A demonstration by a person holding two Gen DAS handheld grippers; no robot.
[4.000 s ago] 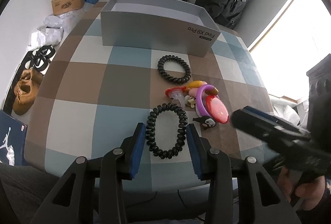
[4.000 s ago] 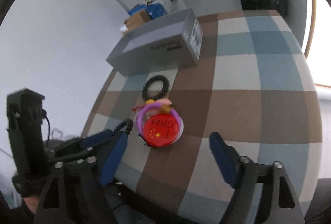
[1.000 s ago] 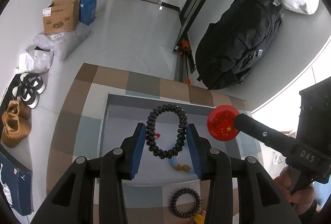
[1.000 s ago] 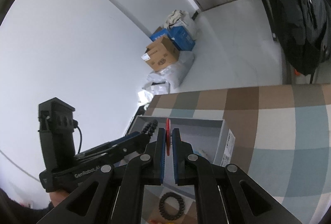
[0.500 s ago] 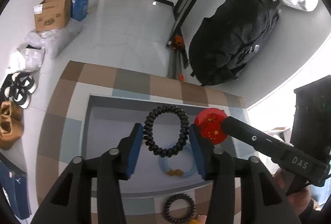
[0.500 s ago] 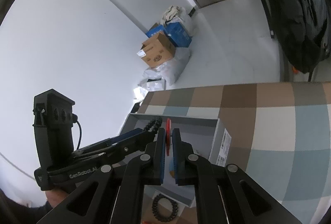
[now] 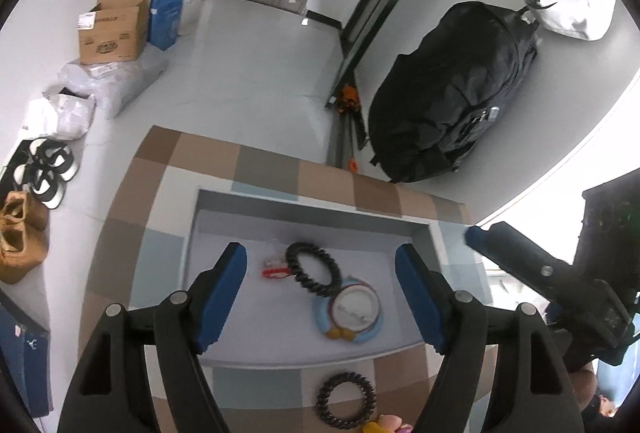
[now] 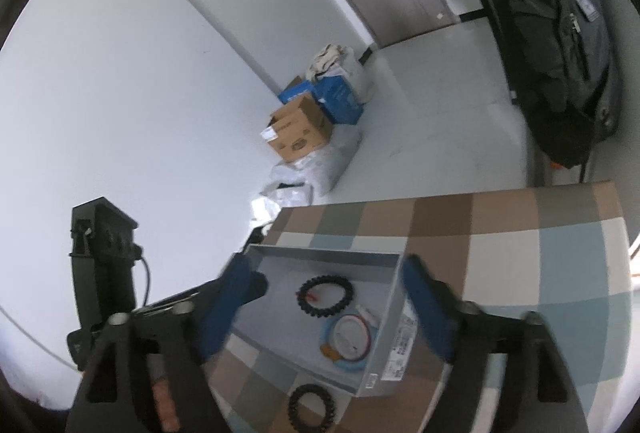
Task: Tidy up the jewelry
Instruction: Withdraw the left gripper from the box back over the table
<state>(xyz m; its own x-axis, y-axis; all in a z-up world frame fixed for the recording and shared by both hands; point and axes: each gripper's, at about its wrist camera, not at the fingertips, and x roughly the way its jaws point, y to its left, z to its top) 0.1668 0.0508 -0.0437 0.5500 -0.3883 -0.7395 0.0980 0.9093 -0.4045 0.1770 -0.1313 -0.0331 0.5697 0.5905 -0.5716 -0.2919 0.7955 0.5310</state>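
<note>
With both the left gripper (image 7: 320, 293) and right gripper (image 8: 324, 309) just sprung wide and empty, we see the black coil band (image 7: 313, 270) and round badge (image 7: 355, 307) lying in the grey box (image 7: 312, 207). Reaching for the second band (image 7: 346, 405) on the bench (image 7: 120, 257), we risk clipping the box wall and shoving it.

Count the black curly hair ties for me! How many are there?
2. One hair tie lies inside the grey box, beside a round badge. The other lies on the table just outside the box's near wall. More could be hidden below the view.
</note>
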